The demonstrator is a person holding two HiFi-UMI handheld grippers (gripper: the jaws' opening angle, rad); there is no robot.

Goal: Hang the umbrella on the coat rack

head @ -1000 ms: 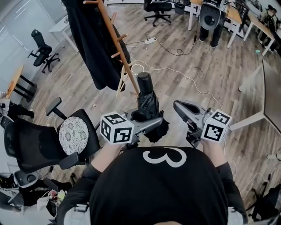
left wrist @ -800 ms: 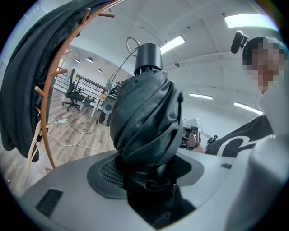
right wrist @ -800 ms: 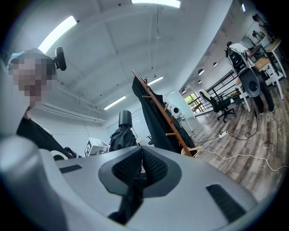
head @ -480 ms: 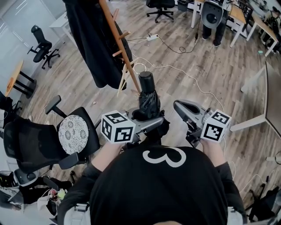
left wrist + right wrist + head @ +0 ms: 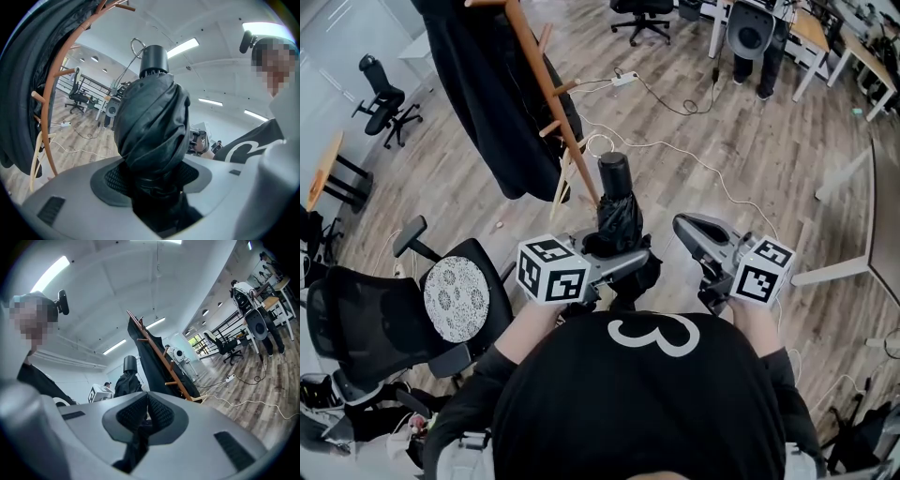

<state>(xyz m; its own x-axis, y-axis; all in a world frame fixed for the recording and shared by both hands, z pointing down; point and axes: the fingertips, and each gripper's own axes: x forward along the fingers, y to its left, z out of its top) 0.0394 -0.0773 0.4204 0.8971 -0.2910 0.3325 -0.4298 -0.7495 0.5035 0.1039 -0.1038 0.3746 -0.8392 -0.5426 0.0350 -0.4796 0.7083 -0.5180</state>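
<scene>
A grey-brown wood-plank floor [image 5: 750,159] runs through the room. At its lower left stands a black mesh office chair with a round white patterned cushion [image 5: 455,298]. Behind that chair stands a smaller black swivel chair [image 5: 382,97]. Well to its upper right are white-legged wooden desks [image 5: 809,28] (partly cut off), with a thin white cable [image 5: 694,161] trailing between. Long white ceiling strip lights [image 5: 183,45] glow overhead.

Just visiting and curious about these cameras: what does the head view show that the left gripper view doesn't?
Only the head view: the mesh office chair with a patterned cushion. Only the left gripper view: ceiling lights and the cord loop atop the handle. Both: the folded black umbrella gripped in the left claw, near the wooden coat rack carrying a black coat.
</scene>
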